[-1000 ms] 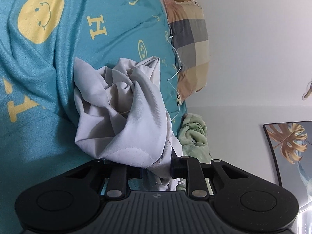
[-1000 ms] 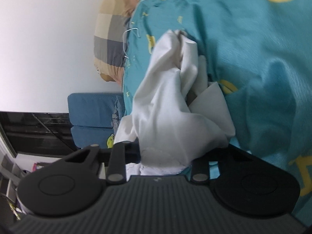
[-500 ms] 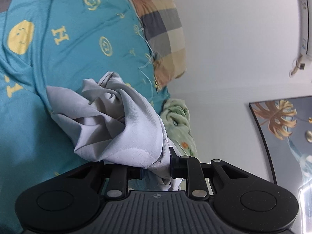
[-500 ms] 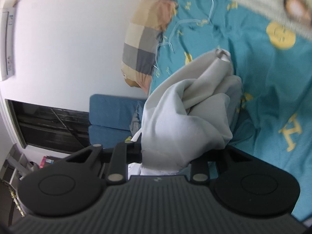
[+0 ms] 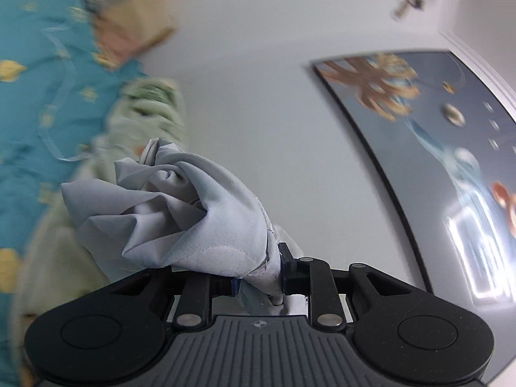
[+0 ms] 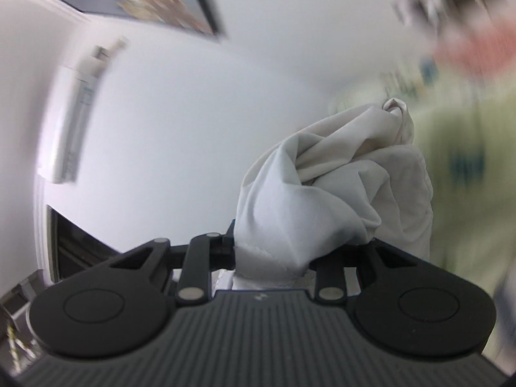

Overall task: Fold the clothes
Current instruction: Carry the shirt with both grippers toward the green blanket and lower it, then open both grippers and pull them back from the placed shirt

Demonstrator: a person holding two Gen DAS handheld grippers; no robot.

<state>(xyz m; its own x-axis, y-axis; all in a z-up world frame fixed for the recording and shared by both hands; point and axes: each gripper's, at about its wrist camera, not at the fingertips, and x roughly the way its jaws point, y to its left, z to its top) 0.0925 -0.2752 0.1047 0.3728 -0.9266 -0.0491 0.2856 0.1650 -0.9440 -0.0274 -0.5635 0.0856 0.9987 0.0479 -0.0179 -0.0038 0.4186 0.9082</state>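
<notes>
My left gripper (image 5: 258,277) is shut on a bunched light grey garment (image 5: 180,213), which hangs crumpled over the jaws and is lifted off the bed. My right gripper (image 6: 267,258) is shut on the same pale garment (image 6: 332,193), a white-looking bundle that piles up over its right finger. Both views are tilted up toward the wall and are blurred. The fingertips of both grippers are hidden by cloth.
A teal bedspread with yellow prints (image 5: 35,103) lies at the left, with a checked pillow (image 5: 129,22) and a pale green blanket (image 5: 151,103) by the white wall. A framed leaf picture (image 5: 419,122) hangs on the wall. An air conditioner (image 6: 74,122) shows in the right wrist view.
Both grippers have lifted and swung upward with the garment, away from the bed. The views now face the wall, picture and air conditioner instead of the bedspread.
</notes>
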